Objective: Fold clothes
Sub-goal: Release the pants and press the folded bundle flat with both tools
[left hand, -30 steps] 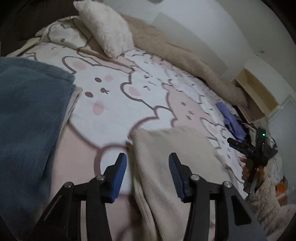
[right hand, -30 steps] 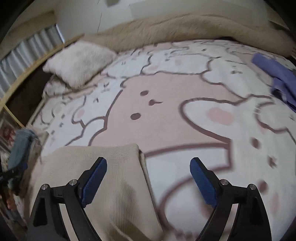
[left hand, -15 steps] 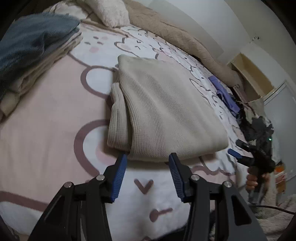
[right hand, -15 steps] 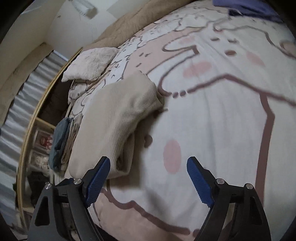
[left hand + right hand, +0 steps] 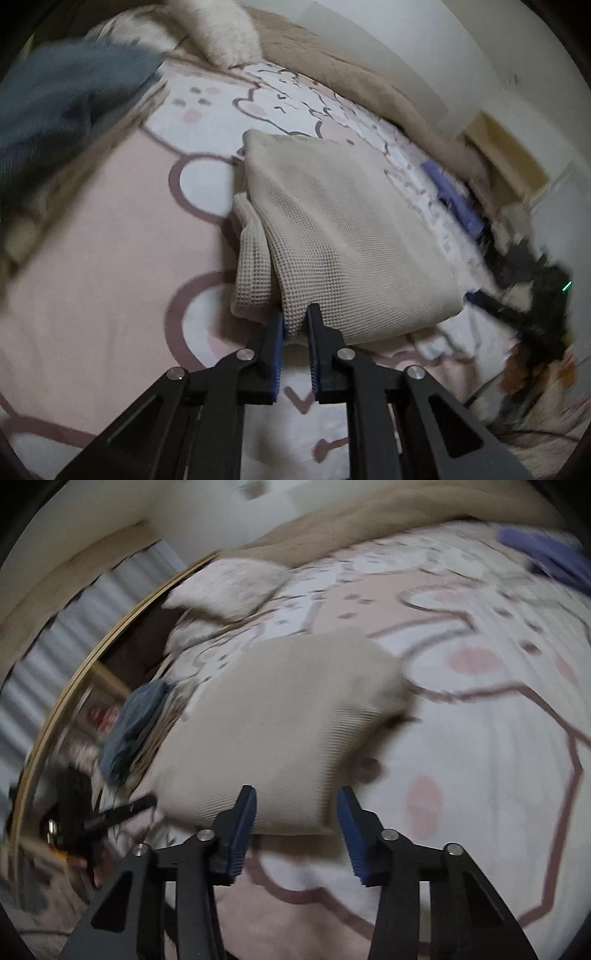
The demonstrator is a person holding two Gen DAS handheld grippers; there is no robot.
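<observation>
A folded beige knit garment point(image 5: 332, 236) lies on the pink cartoon bedsheet point(image 5: 110, 258). My left gripper point(image 5: 295, 328) is shut on the garment's near edge, with fabric pinched between the blue pads. In the right wrist view the same garment point(image 5: 280, 731) lies ahead. My right gripper point(image 5: 295, 808) is open, its blue pads on either side of the garment's near edge. The right gripper also shows in the left wrist view point(image 5: 524, 310) at the bed's right side.
A stack of folded clothes topped by a blue-grey fleece point(image 5: 62, 99) sits at the left. A fluffy white pillow point(image 5: 221, 33) and a tan blanket point(image 5: 351, 74) lie at the back. A purple garment point(image 5: 454, 199) lies far right. A wooden bed rail point(image 5: 92, 653) runs along the left.
My left gripper has closed on the garment's near edge. My right gripper has moved in to the garment's near edge and narrowed its opening.
</observation>
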